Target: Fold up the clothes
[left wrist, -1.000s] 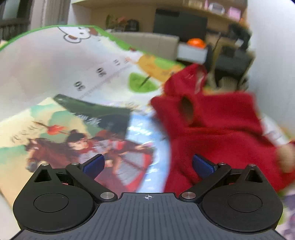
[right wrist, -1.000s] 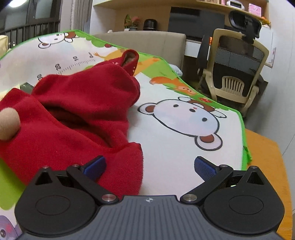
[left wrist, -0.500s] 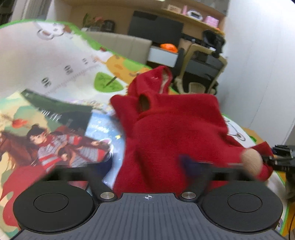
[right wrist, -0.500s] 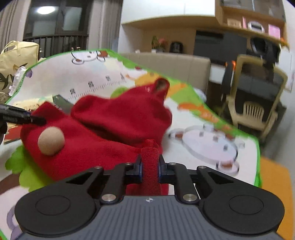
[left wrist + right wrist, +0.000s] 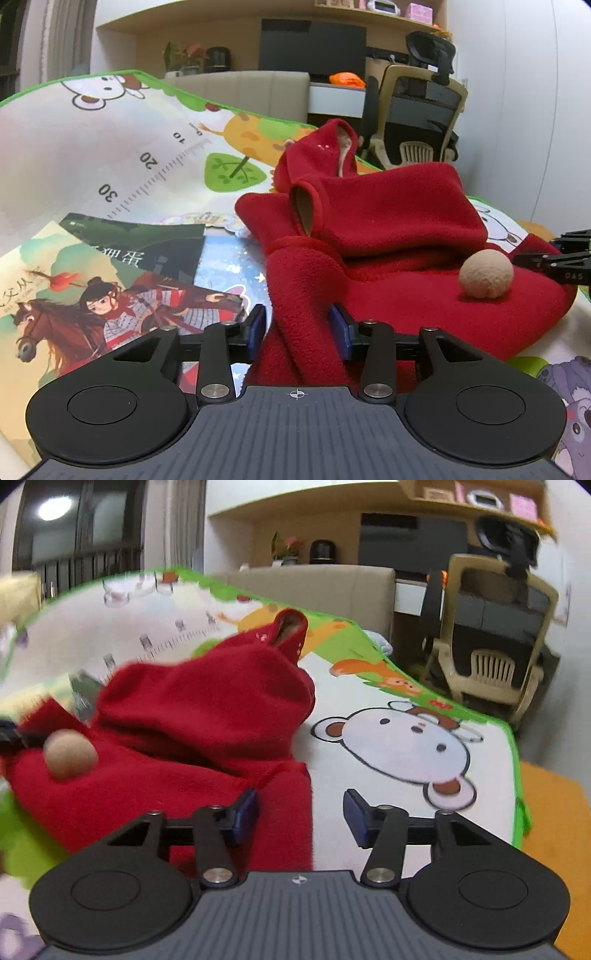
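Red fleece garment lies bunched on cartoon play mat, partly over picture book.

Left gripper closing, blue pads pinching fleece fold.

Right gripper opening, fleece edge between jaws, right pad clear.

Right view motion-blurred.

Mat ruler reads 10, 20, 30; book characters illegible.

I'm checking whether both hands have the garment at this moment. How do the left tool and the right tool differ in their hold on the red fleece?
The left tool is closing on a thick fold of the red fleece, filling its gap; the right tool is opening, with only the fleece's edge by its left pad and play mat showing in the remaining gap. Both point at the same garment's near hem.
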`<state>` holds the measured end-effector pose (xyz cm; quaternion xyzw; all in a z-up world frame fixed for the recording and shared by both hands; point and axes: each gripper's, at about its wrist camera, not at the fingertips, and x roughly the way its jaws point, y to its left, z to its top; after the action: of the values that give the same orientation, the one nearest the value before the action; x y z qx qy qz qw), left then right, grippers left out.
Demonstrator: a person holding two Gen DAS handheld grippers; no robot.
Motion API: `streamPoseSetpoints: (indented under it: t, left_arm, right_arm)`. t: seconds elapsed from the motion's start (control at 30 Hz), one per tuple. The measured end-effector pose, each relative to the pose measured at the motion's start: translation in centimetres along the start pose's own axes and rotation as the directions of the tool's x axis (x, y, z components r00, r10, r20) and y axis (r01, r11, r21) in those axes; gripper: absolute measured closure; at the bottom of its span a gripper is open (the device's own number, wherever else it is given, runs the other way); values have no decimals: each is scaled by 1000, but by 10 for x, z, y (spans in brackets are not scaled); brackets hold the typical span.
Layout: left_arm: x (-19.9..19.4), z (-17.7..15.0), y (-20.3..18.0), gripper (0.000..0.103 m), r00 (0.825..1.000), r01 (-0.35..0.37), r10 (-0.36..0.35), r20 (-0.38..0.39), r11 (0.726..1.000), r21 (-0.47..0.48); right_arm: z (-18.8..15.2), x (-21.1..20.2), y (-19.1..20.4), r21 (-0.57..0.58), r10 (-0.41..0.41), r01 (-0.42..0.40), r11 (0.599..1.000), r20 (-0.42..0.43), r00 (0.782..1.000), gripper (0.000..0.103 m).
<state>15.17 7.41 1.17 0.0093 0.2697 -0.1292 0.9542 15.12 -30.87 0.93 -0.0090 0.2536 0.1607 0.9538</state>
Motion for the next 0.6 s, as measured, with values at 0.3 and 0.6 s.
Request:
streamPoseSetpoints:
  t: [0.3,0.6]
  left_arm:
    - [3,-7,5,33,988,157,-156,19,981,-111]
    - [-19,-17,-24,81,998,61,-62,-5,996,-60]
  right_arm:
    - [-22,-11,20,-18,103,-103,995,24,994,64]
    - [-25,-65,41,-105,79,-72,992,63,995,90]
